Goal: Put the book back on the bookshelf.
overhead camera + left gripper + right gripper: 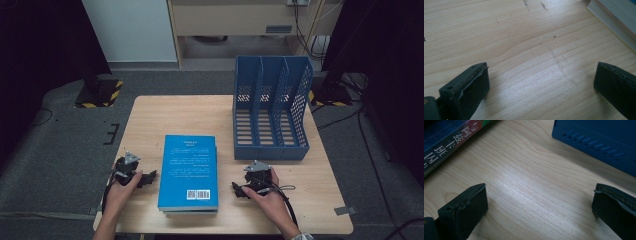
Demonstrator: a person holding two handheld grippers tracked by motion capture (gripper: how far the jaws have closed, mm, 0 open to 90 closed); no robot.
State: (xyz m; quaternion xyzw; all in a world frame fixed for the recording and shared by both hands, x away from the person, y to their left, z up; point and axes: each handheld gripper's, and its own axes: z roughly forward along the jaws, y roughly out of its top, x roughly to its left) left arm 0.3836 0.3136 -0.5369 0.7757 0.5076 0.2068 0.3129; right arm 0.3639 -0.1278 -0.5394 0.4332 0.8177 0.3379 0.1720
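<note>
With both grippers' fingers (pixel 464 90) spread wide, I close squarely on the book (pixel 189 170) lying between them, lifting it level.

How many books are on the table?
2, as far as I can tell: a blue book lies flat between the two grippers, and a second book peeks out beneath it. More could be hidden under the top one.
</note>
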